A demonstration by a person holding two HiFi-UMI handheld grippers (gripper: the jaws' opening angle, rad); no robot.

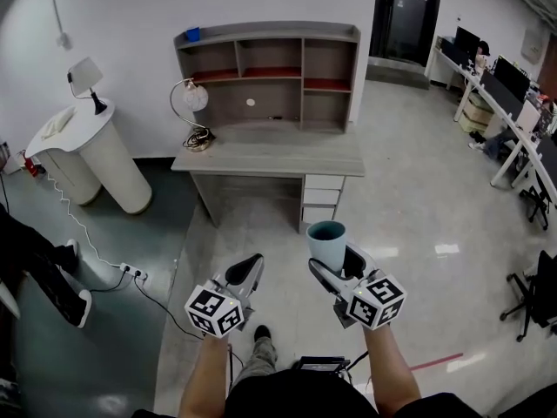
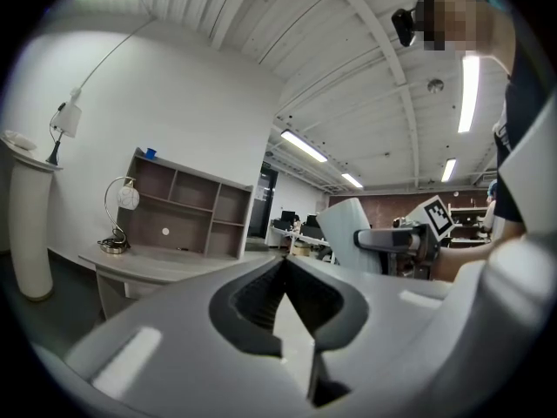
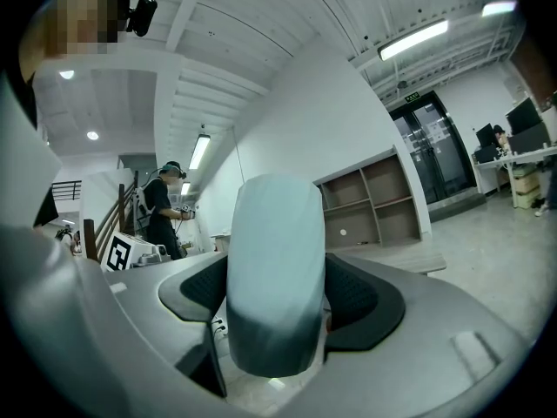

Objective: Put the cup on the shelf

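Teal plastic cup sits upright, pinched by its sides in my right gripper so it won't tip. My left gripper has its jaws pressed together, nothing in them. The grey wooden cubby shelf over the grey desk is well ahead, so I reckon walking comes first.

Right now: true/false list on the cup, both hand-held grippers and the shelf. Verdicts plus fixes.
1. The right hand-held gripper is shut on the cup. True.
2. The left hand-held gripper holds a second cup. False: its jaws are together with nothing between them.
3. The cup stands on the shelf. False: it is in the right hand-held gripper, well short of the desk.
4. A lamp stands at the desk's left end in the head view. True.
5. A small blue thing sits on the shelf's top, at its left corner. True.
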